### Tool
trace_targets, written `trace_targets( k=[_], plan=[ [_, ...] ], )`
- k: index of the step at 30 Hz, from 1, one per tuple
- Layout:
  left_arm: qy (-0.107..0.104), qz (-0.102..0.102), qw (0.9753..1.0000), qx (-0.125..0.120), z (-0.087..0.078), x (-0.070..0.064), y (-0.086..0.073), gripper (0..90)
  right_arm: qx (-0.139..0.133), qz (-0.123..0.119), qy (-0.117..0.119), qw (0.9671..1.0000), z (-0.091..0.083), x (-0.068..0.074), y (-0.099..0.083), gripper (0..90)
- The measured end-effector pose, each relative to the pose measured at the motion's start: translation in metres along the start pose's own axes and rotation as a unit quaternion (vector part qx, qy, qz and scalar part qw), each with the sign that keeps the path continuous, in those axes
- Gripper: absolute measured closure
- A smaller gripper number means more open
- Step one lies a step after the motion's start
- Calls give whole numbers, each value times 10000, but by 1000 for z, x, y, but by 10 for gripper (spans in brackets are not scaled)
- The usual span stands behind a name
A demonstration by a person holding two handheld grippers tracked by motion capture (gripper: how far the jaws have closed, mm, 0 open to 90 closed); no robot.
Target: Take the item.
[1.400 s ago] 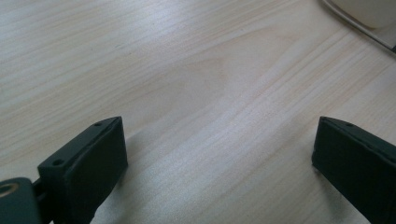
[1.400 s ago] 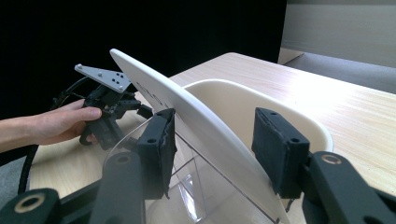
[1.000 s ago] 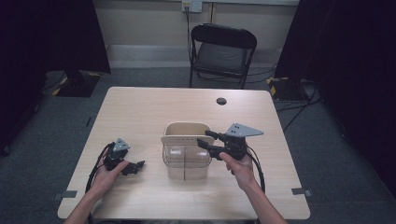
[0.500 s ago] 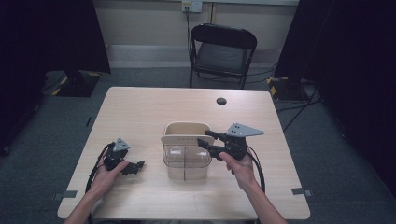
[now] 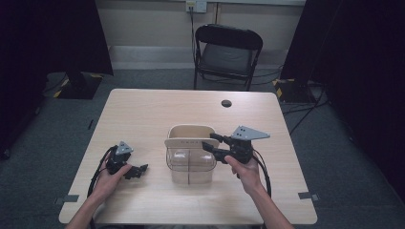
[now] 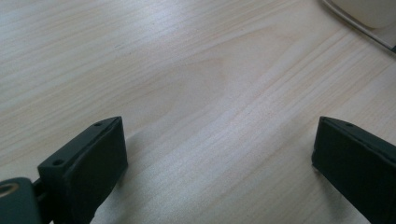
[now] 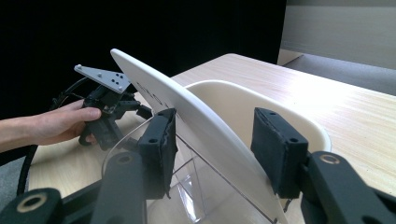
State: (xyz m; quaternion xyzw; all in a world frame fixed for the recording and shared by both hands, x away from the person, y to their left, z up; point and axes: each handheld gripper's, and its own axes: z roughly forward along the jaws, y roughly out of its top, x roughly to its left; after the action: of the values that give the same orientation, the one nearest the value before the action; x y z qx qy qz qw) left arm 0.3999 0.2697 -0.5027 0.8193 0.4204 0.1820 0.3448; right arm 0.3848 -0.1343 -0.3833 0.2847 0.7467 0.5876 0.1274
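Two tools: we judge the clear bin, mid-surface toward the near edge, light, rigid and slick, best taken by its cream lid, which our right tool straddles open-jawed while our left tool rests wide open.

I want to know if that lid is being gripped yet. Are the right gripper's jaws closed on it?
No, open. In the right gripper view the right gripper straddles the white lid, with a gap beside each pad.
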Motion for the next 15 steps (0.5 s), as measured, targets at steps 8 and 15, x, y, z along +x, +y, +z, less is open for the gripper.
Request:
trace_targets(
  k=[8, 15],
  plan=[
    [0, 3, 10000, 2, 0, 0, 0, 26, -3, 4, 4, 10000, 0, 0, 0, 505],
    [0, 2, 10000, 0, 0, 0, 0, 26, 8, 9, -13, 10000, -1, 0, 0, 507]
  ],
)
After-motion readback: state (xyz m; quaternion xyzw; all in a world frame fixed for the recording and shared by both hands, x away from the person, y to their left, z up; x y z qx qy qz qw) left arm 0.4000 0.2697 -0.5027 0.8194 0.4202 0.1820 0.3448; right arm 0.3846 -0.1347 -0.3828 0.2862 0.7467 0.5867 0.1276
